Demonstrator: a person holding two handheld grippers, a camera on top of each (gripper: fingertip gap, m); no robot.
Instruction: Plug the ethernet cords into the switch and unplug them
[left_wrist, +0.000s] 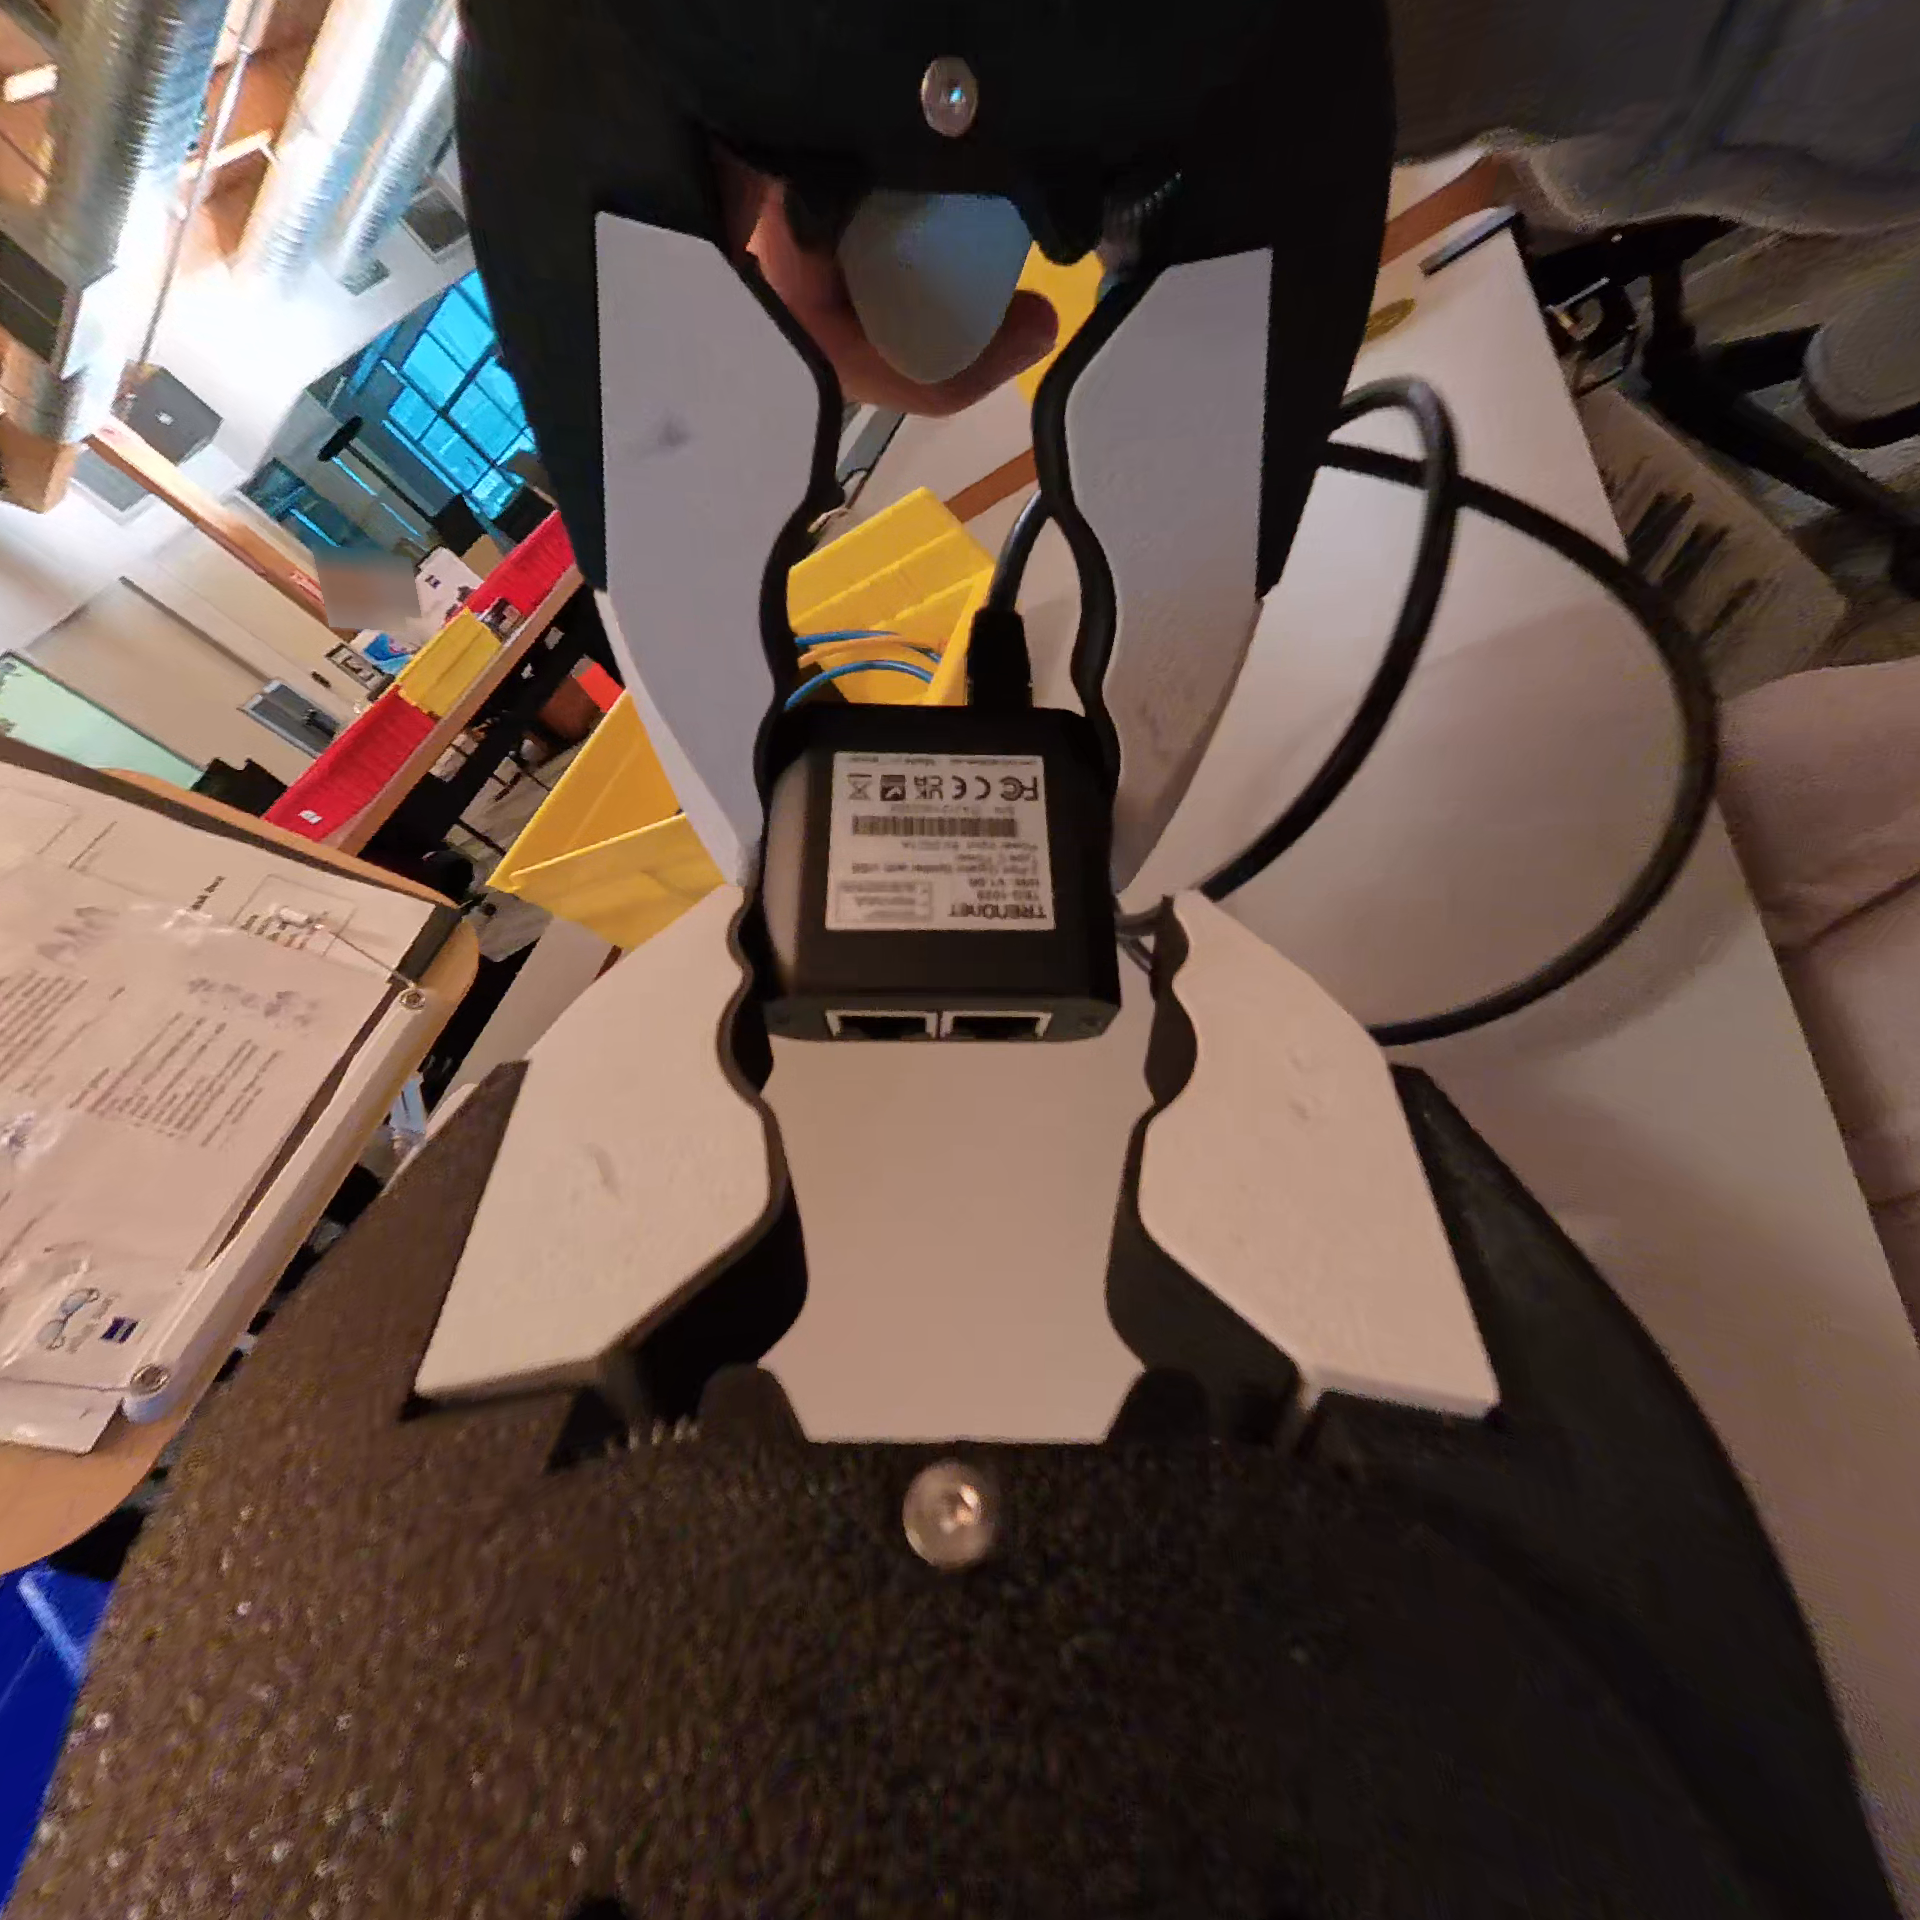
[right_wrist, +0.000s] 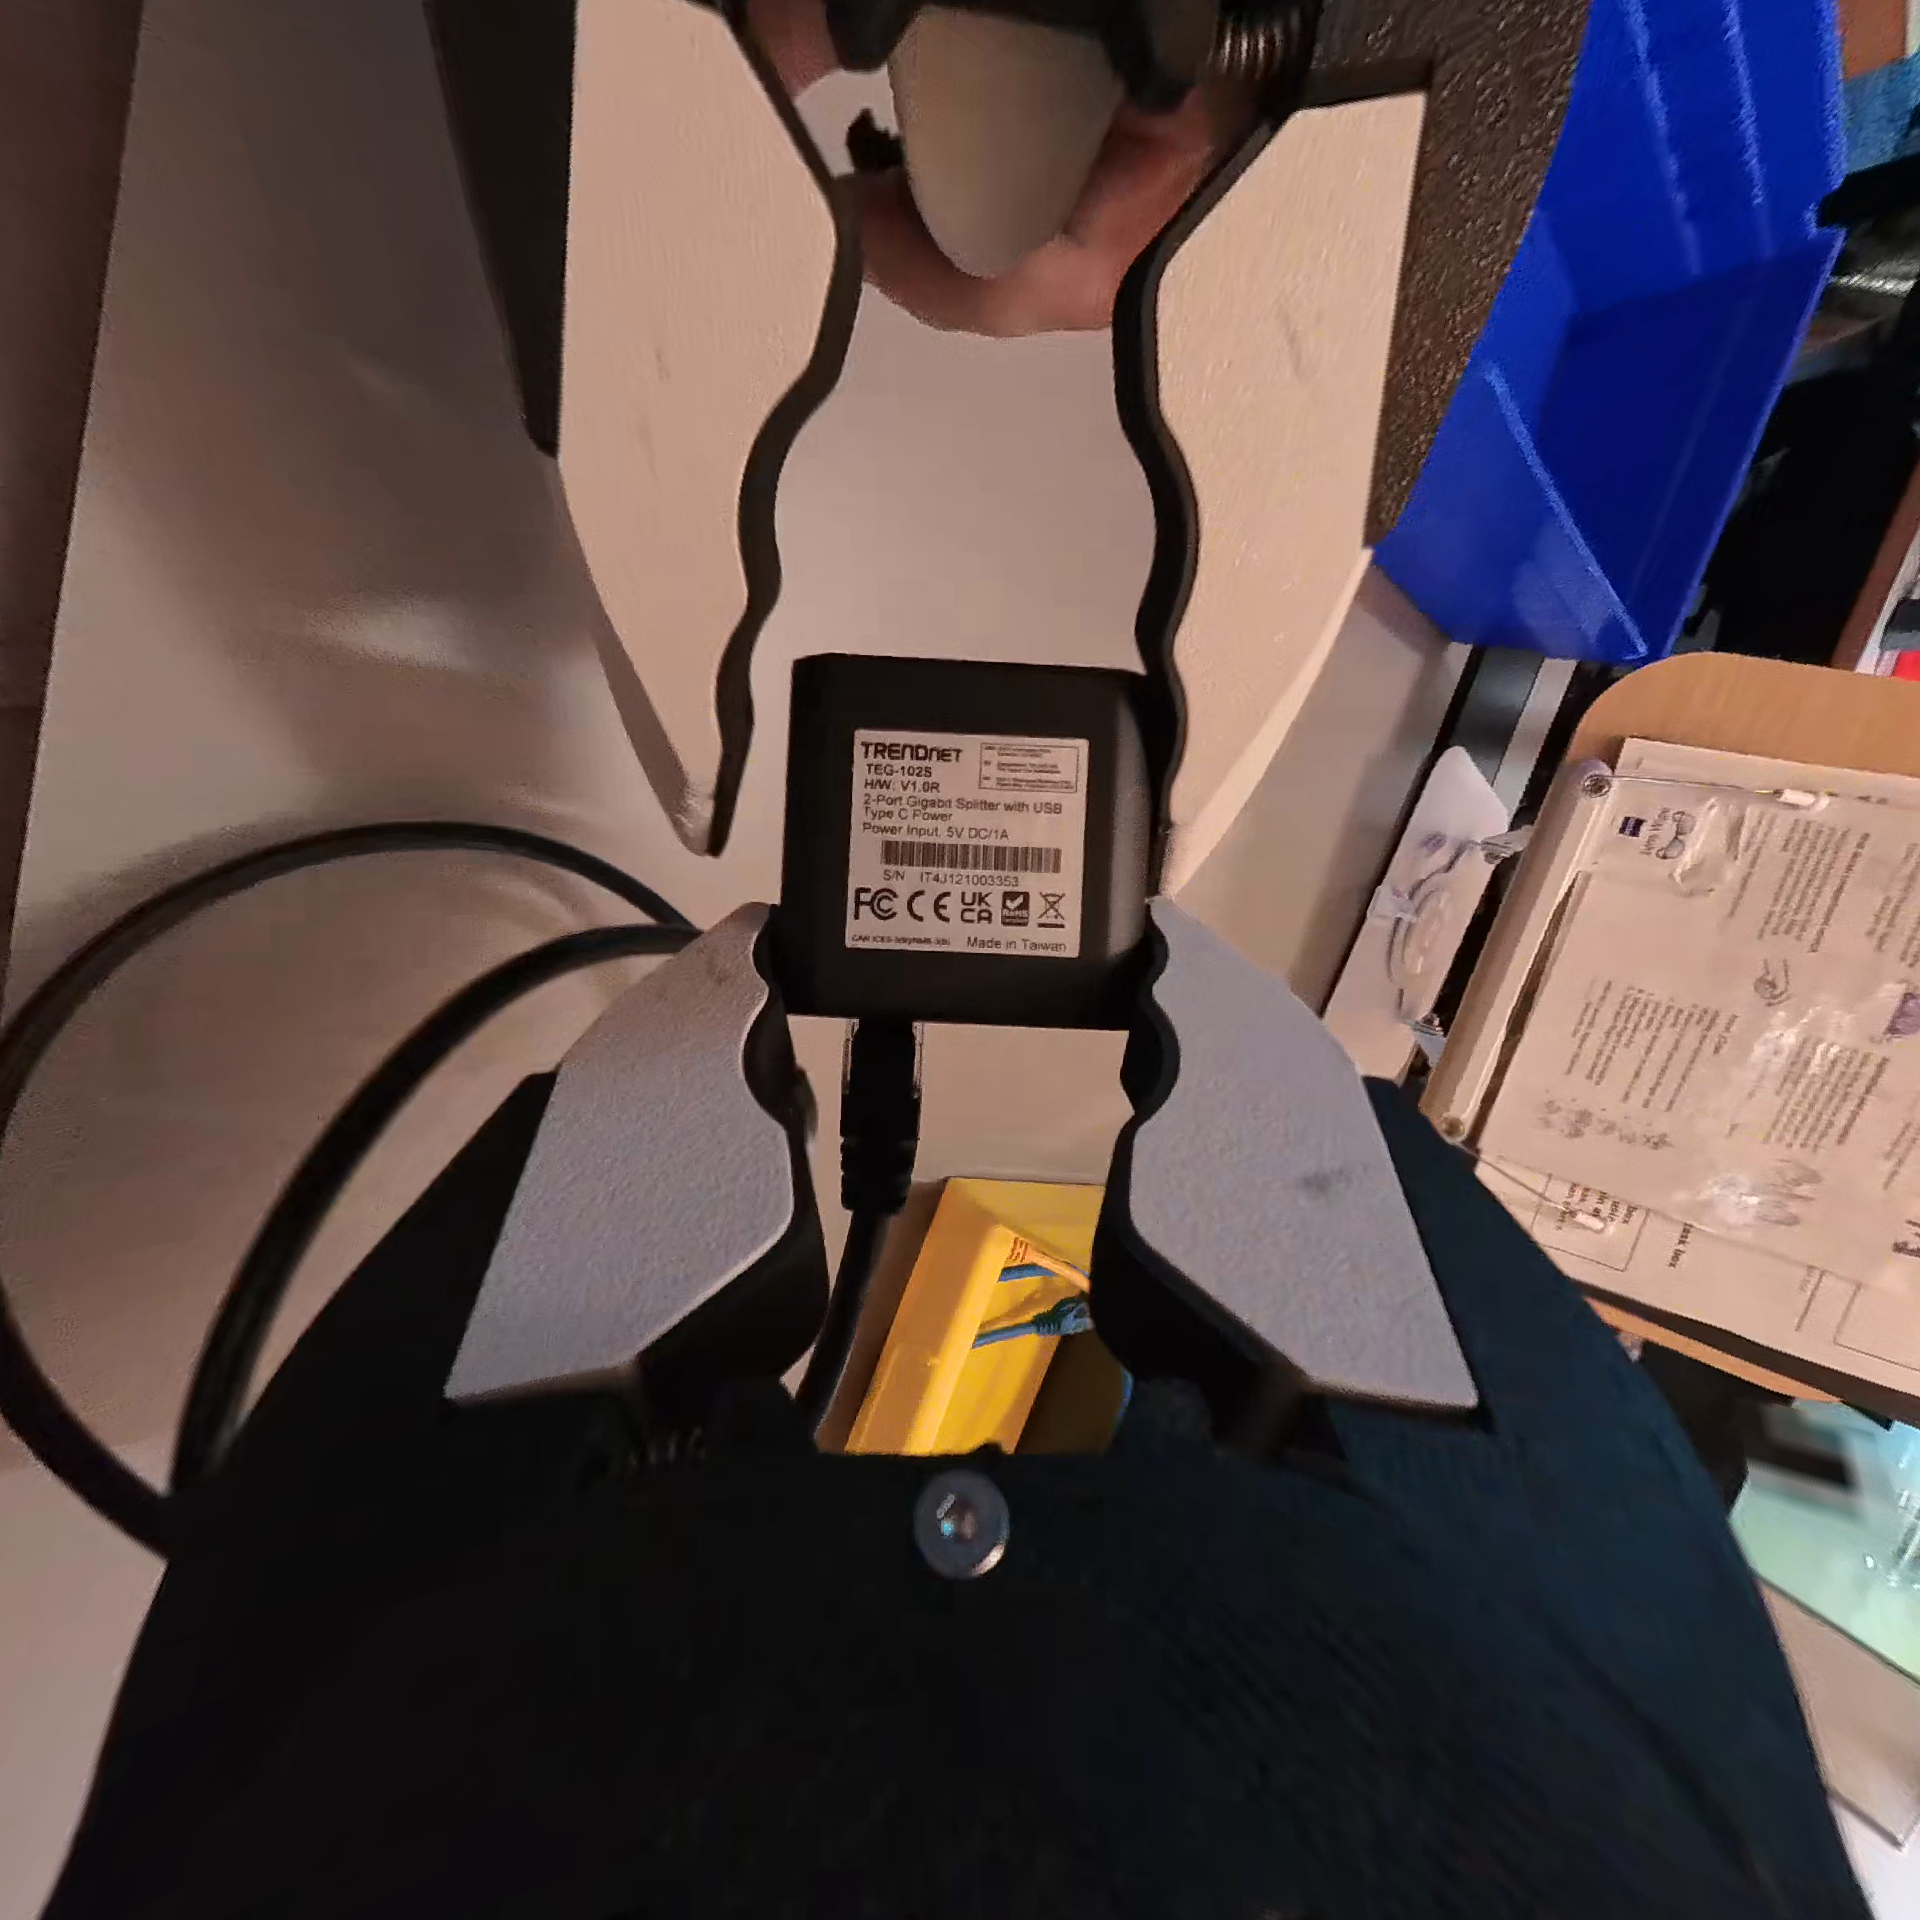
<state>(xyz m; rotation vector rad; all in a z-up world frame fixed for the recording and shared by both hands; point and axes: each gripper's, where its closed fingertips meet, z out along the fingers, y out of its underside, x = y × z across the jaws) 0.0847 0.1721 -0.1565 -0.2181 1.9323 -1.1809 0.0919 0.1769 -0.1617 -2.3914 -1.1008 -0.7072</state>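
The switch (left_wrist: 935, 873) is a small black box with a white label on top. Its two empty ports (left_wrist: 935, 1023) face my left gripper. My left gripper (left_wrist: 956, 945) is open and straddles the port end, with a small gap on one side. My right gripper (right_wrist: 956, 930) is shut on the switch (right_wrist: 966, 831) at its opposite end. A black cord (right_wrist: 878, 1101) is plugged into that end and loops over the white table (right_wrist: 312, 520). Blue and orange cords (left_wrist: 862, 655) lie in a yellow bin (left_wrist: 883, 561) behind the right gripper.
A board with papers in a plastic sleeve (left_wrist: 187, 1091) sits beside the table and also shows in the right wrist view (right_wrist: 1714, 1039). A blue bin (right_wrist: 1621, 364) stands near it. Red and yellow bins (left_wrist: 353, 769) line a far bench. A chair base (left_wrist: 1766, 416) stands past the table's edge. The tips of both grippers are at nearly the same place.
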